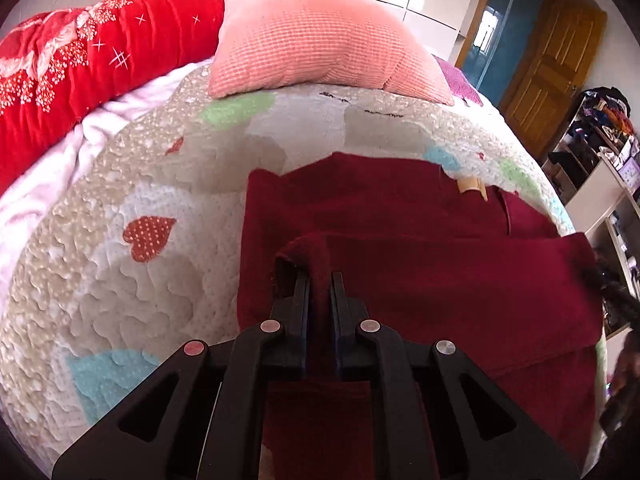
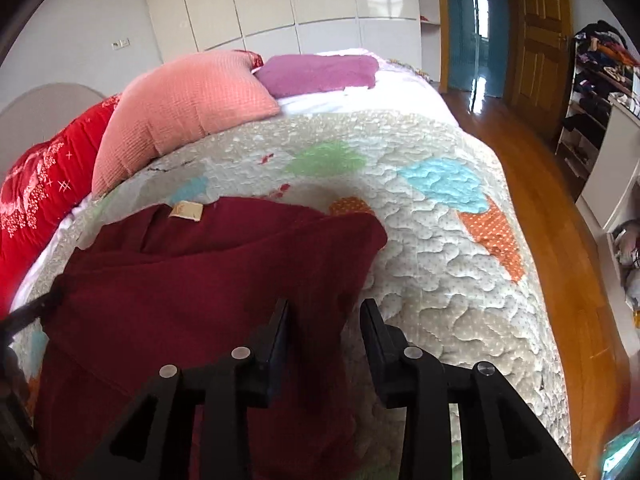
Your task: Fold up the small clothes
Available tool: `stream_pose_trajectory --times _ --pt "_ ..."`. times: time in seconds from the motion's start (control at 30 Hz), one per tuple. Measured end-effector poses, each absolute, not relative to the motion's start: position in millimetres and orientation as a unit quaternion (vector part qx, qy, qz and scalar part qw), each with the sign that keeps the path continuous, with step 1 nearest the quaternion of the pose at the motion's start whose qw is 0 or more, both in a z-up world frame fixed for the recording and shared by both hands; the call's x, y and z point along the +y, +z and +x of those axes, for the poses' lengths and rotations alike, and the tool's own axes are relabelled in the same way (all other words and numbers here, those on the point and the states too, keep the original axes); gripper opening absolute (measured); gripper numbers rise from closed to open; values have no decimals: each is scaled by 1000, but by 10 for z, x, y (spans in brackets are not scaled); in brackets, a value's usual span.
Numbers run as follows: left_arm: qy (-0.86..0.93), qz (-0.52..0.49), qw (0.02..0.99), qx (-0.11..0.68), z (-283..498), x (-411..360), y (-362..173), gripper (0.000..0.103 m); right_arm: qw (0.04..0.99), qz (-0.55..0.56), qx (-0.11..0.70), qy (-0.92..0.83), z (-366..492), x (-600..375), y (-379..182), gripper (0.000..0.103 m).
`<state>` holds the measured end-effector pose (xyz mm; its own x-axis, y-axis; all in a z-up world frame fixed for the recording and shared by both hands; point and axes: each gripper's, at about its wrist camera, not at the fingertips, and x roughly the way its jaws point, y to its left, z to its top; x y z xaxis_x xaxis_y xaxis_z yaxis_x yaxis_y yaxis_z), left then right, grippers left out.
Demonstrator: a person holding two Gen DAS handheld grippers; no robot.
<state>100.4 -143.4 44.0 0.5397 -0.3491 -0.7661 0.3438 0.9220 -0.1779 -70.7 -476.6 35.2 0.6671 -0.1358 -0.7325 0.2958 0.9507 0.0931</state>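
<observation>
Left hand-held gripper (image 1: 320, 280) clenched on maroon garment (image 1: 420, 280) corner fold; right hand-held gripper (image 2: 325, 312) released beside hem. Risk: one-sided lift skews fold, drags cloth across quilted bed (image 2: 440, 260).

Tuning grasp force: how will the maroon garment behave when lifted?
Likely floppy: the maroon garment drapes limply over the left gripper. Probably light, as one pinch raises a fold. It may drag on the quilt, since both look textured.
</observation>
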Motion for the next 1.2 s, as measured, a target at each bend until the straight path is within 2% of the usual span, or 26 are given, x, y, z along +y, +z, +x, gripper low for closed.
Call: stream_pose_trajectory --times 0.13,0.27,0.33,0.37,0.43,0.47,0.5,0.57,0.6,0.63,0.77,0.8,0.87,0.9,1.07,1.2 --pt "-198 -24 879 433 970 -1385 466 10 928 69 358 -79 -1045 -4534 565 34" --pt "-194 -22 876 440 916 -1370 483 12 890 2 444 -101 -1077 -4372 93 33" --pt "-190 -21 875 445 847 -1359 535 13 891 37 441 -100 -1103 -4469 68 33" --pt "-191 -20 875 443 778 -1327 584 16 889 56 442 -103 -1131 -4498 154 33" --pt "-193 -18 877 439 606 -1229 665 32 898 66 424 -98 -1236 -4470 358 33" --pt "-196 -22 876 441 490 -1145 696 49 903 64 415 -91 -1309 -4429 445 33" --pt "-199 -29 874 442 405 -1076 709 58 906 62 411 -75 -1400 -4366 530 33" --pt "-205 -43 870 446 170 -898 710 58 904 68 419 -49 -1583 -4261 576 40" --pt "-204 -43 867 452 81 -839 698 58 901 77 425 -40 -1675 -4230 555 50" --pt "-203 -43 864 459 -15 -780 681 58 898 89 430 -32 -1766 -4213 516 54" --pt "-202 -49 850 485 -396 -545 524 58 882 151 446 -27 -2067 -4231 210 55" --pt "-202 -45 843 496 -473 -524 455 58 877 165 450 -34 -2083 -4244 95 54" --pt "-199 -40 836 509 -568 -519 367 58 880 176 440 -32 -2087 -4243 -27 31" --pt "-195 -40 836 511 -638 -507 345 58 885 170 432 -33 -2108 -4234 -23 8" --pt "-204 -38 838 505 -900 -477 370 58 889 112 435 -86 -2198 -4279 113 6" --pt "-208 -49 835 508 -1045 -423 380 58 890 157 426 -46 -2400 -4288 229 7"
